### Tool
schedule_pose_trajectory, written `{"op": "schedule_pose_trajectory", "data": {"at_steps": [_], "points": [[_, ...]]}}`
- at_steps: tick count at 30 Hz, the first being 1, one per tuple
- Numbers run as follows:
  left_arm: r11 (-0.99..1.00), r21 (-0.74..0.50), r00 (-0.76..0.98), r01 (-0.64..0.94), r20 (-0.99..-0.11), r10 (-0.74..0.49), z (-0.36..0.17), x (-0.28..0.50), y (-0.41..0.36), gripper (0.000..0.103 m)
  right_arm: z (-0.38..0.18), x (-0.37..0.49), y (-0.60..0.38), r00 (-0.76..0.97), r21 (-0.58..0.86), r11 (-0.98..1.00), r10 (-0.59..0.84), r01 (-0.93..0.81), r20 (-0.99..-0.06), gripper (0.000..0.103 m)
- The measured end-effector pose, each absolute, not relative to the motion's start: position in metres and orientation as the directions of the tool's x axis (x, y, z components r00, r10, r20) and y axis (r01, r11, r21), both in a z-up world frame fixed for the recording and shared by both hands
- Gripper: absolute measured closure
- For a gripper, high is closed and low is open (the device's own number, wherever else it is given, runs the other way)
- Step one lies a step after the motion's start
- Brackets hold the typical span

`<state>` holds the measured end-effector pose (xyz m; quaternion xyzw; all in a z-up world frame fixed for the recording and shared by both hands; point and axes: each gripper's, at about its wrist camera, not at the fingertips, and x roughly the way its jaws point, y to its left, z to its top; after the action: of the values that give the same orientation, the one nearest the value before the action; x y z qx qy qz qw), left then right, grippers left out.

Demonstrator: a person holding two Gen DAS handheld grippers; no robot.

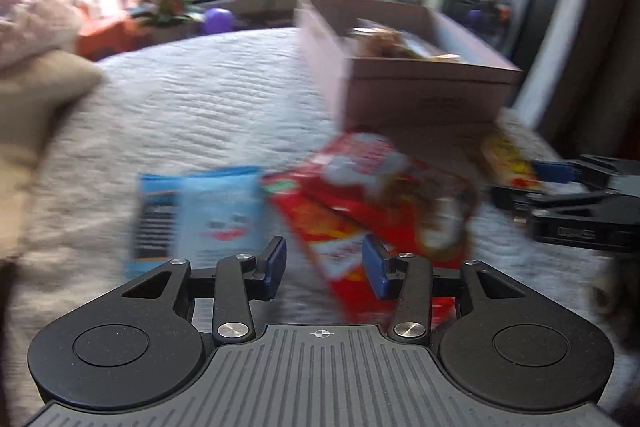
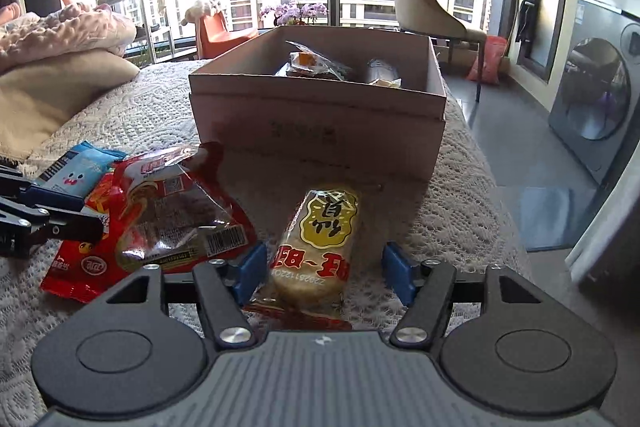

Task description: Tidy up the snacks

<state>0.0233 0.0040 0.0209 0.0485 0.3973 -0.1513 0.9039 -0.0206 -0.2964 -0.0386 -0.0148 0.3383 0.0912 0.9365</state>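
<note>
A cardboard box (image 2: 320, 115) with several snack packets inside stands on the bed; it also shows in the left wrist view (image 1: 424, 95). My right gripper (image 2: 326, 273) is open, its blue pads on either side of a yellow rice-cracker packet (image 2: 316, 247) that lies on the bedspread. The packet also shows in the left wrist view (image 1: 508, 159). My left gripper (image 1: 325, 267) is open above a red snack packet (image 1: 360, 203), empty. A clear-and-red packet (image 2: 176, 211) lies on the red one (image 2: 80, 267). A light blue packet (image 1: 200, 215) lies to their left.
The bed has a white knitted spread (image 2: 460, 211). A beige pillow (image 2: 48, 99) and pink blanket (image 2: 60, 35) lie at the left. A chair (image 2: 420, 3) and washing machine (image 2: 596, 107) stand beyond the bed's right edge. Windows are behind.
</note>
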Motion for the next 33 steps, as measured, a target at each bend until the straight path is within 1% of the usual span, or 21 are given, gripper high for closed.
{"op": "schedule_pose_trajectory", "data": {"at_steps": [2,5,6,9,11,14,15,16,17,19,23,24,25,27,28,29,30,31,33], "points": [[0.964,-0.026,0.66,0.265,-0.724,-0.202,0.025,0.025,0.017,0.06,-0.04,-0.021,-0.298,0.756,0.039,0.983,0.162,-0.177,-0.634,0.037],[0.972,-0.109,0.687,0.208,-0.691,-0.225,0.036,0.025,0.044,0.06,-0.041,-0.021,-0.299,0.758,0.045,0.984,0.163,-0.174,-0.632,0.037],[0.976,-0.122,0.699,0.181,-0.682,-0.215,0.039,0.025,0.053,0.06,-0.041,-0.021,-0.299,0.758,0.046,0.984,0.163,-0.173,-0.632,0.036],[0.994,-0.069,0.705,0.086,-0.7,-0.11,0.038,0.03,0.068,0.06,-0.041,-0.021,-0.298,0.758,0.041,0.984,0.159,-0.172,-0.632,0.036],[0.997,-0.035,0.684,0.064,-0.727,-0.069,0.032,0.033,0.073,0.06,-0.041,-0.02,-0.296,0.759,0.037,0.985,0.156,-0.171,-0.632,0.036],[0.994,0.037,0.685,0.103,-0.727,-0.044,0.028,0.03,0.06,0.057,-0.041,-0.02,-0.294,0.759,0.031,0.985,0.151,-0.17,-0.633,0.035],[0.991,0.043,0.684,0.129,-0.727,-0.057,0.028,0.03,0.055,0.057,-0.041,-0.021,-0.294,0.759,0.028,0.985,0.149,-0.169,-0.634,0.035],[0.987,0.029,0.678,0.161,-0.729,-0.089,0.027,0.03,0.05,0.056,-0.041,-0.021,-0.293,0.759,0.026,0.985,0.146,-0.168,-0.634,0.034],[0.982,0.021,0.669,0.185,-0.735,-0.11,0.027,0.029,0.046,0.05,-0.041,-0.02,-0.293,0.759,0.025,0.986,0.145,-0.167,-0.635,0.034],[0.978,0.033,0.675,0.206,-0.728,-0.118,0.028,0.025,0.039,0.05,-0.041,-0.02,-0.292,0.759,0.025,0.986,0.144,-0.166,-0.635,0.034],[0.962,-0.078,0.663,0.263,-0.71,-0.238,0.034,0.018,0.029,0.051,-0.042,-0.02,-0.292,0.759,0.024,0.986,0.141,-0.162,-0.635,0.033],[0.956,-0.09,0.651,0.28,-0.714,-0.258,0.034,0.017,0.025,0.051,-0.041,-0.02,-0.292,0.761,0.025,0.987,0.139,-0.16,-0.634,0.033],[0.951,-0.087,0.642,0.295,-0.72,-0.265,0.034,0.016,0.021,0.051,-0.04,-0.021,-0.292,0.77,0.022,0.989,0.13,-0.149,-0.625,0.033],[0.948,-0.069,0.637,0.31,-0.726,-0.261,0.032,0.014,0.014,0.051,-0.03,-0.03,-0.287,0.821,-0.006,0.987,0.129,-0.16,-0.556,0.033],[0.948,-0.062,0.637,0.312,-0.727,-0.257,0.031,0.013,0.013,0.051,-0.023,-0.033,-0.282,0.84,-0.03,0.982,0.144,-0.186,-0.523,0.033],[0.95,-0.055,0.641,0.308,-0.725,-0.25,0.03,0.012,0.012,0.051,-0.016,-0.034,-0.276,0.843,-0.051,0.973,0.168,-0.225,-0.51,0.033],[0.952,-0.047,0.648,0.302,-0.722,-0.241,0.03,0.012,0.013,0.051,-0.01,-0.031,-0.269,0.831,-0.056,0.961,0.205,-0.272,-0.516,0.032],[0.955,-0.039,0.654,0.295,-0.72,-0.232,0.03,0.011,0.015,0.051,-0.006,-0.026,-0.262,0.803,-0.039,0.944,0.257,-0.329,-0.538,0.031],[0.961,-0.035,0.66,0.275,-0.719,-0.215,0.029,0.011,0.021,0.051,-0.003,-0.012,-0.246,0.726,0.024,0.91,0.346,-0.414,-0.594,0.031]]}}
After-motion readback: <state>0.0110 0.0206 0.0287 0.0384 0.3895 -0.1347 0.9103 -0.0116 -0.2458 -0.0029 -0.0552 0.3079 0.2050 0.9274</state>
